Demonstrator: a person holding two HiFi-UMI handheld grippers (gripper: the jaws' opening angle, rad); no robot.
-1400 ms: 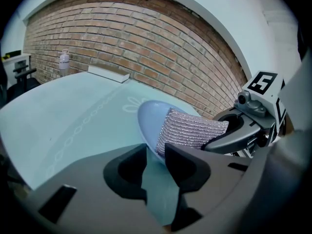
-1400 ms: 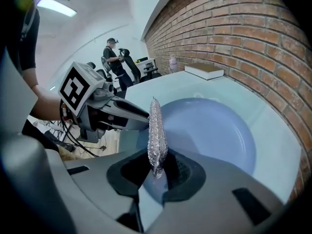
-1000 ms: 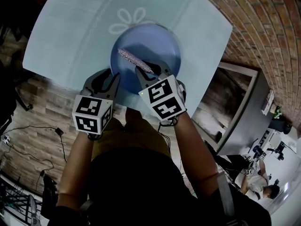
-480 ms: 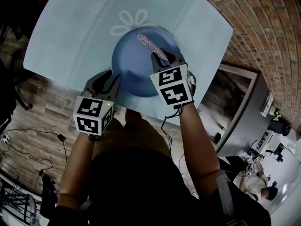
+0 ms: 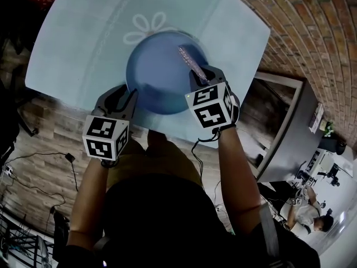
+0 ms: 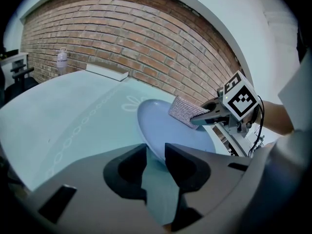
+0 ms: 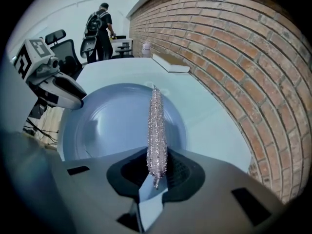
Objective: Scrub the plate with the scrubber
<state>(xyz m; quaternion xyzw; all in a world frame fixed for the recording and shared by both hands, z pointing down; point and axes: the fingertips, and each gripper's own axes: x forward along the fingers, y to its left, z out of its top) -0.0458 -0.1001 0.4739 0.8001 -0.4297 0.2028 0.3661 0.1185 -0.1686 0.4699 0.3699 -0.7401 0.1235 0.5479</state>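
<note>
Round blue plate [image 5: 159,74] sat on pale table [image 5: 78,43] nr front edge; my L gripper [image 5: 131,92] pinched its rim, R gripper [image 5: 199,72] clamped flat silver scrubber [image 5: 188,58] over its right side. Brick wall [image 5: 295,27] rt; open room left.

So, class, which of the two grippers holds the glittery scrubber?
The right gripper: its jaws pinch the scrubber; the left gripper grips the rim of the plate.
</note>
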